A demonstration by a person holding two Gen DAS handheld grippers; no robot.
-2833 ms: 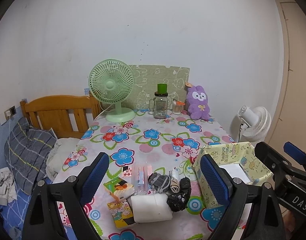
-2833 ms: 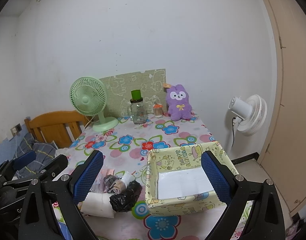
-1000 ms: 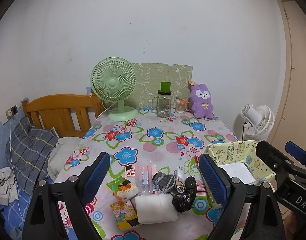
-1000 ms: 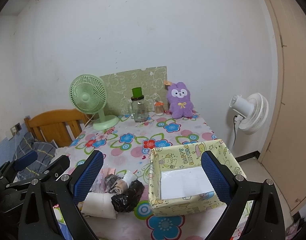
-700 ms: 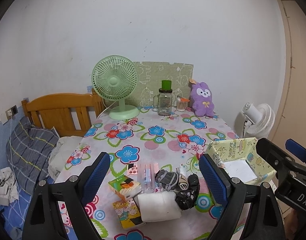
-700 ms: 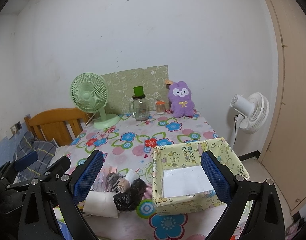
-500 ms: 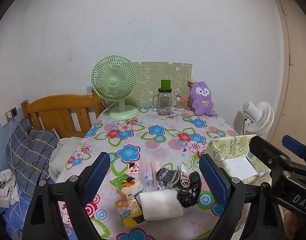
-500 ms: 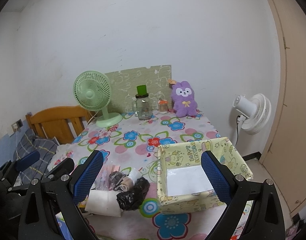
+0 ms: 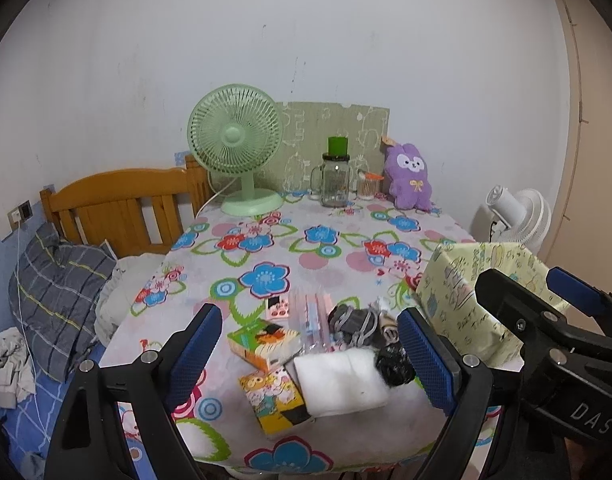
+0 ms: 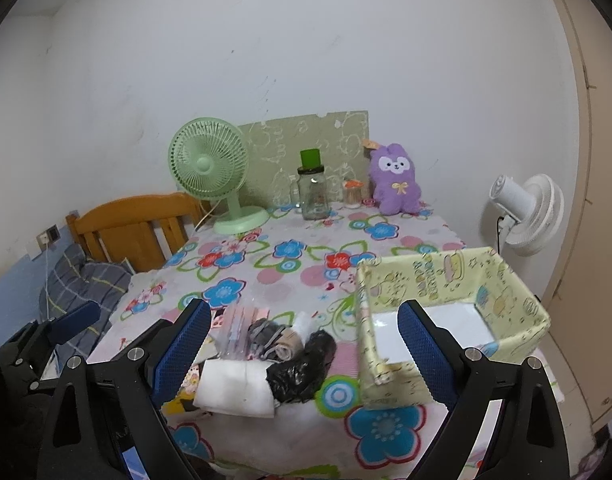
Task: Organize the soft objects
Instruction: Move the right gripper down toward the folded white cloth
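While both tools hover wide and empty — left tool (image 9: 306,350), right tool (image 10: 301,340) — sorting seems unstarted; the white folded towel (image 10: 235,386) lies beside the yellow box (image 10: 518,284) on the desk (image 10: 273,276); next, probably grasp it.

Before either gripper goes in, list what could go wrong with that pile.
The white folded cloth lies on the cartoon packets near the table's front edge; dragging it might sweep them off. The black plastic bag touches the rolled socks, so a grab may snag both. The yellow box looks light and could slide.
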